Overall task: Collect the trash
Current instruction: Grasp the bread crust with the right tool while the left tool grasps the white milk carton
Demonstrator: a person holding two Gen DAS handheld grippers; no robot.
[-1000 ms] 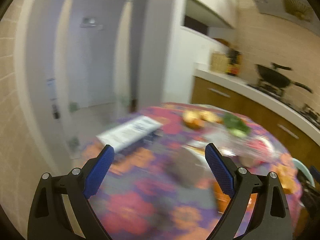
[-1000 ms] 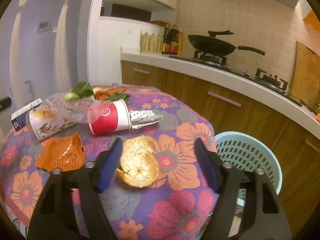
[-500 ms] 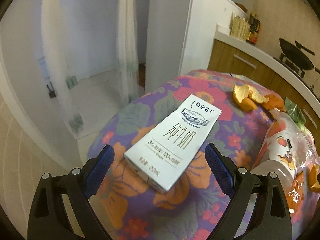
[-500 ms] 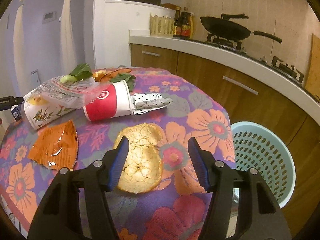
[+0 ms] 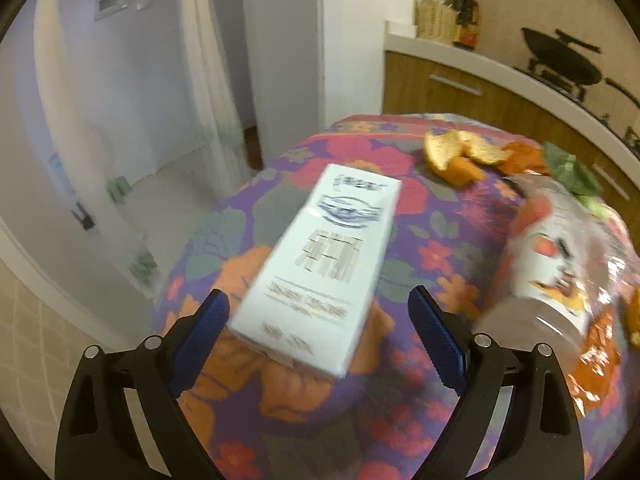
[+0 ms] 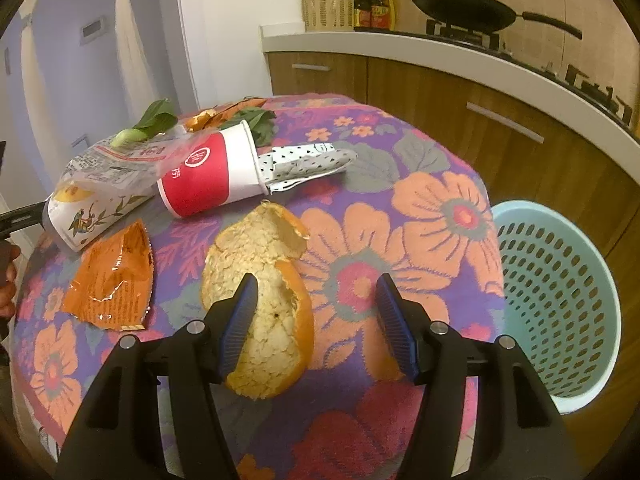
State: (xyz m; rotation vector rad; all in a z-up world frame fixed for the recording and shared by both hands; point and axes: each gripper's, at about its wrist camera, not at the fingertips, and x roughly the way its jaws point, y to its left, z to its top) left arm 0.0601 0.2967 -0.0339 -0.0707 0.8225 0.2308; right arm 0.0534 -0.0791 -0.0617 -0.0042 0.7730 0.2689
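Note:
A white milk carton (image 5: 324, 264) lies on the floral tablecloth (image 5: 420, 224), its near end between the fingers of my open left gripper (image 5: 318, 336). A large orange peel (image 6: 264, 292) lies on the cloth in the right wrist view; my open right gripper (image 6: 318, 320) is over its near part, the left finger on the peel, the right finger beside it. A light blue perforated basket (image 6: 560, 300) stands on the floor right of the table.
A red and white paper cup (image 6: 212, 176), a polka-dot wrapper (image 6: 308, 160), an orange wrapper (image 6: 112, 280), a printed cup under a clear bag (image 6: 100, 188), greens (image 6: 156, 120) and orange peels (image 5: 460, 156) lie on the table. The kitchen counter (image 6: 440, 56) with a wok runs behind.
My left gripper swung onto the milk carton and moved closer until its near end sits between the fingers. My right gripper moved forward over the orange peel and its fingers narrowed.

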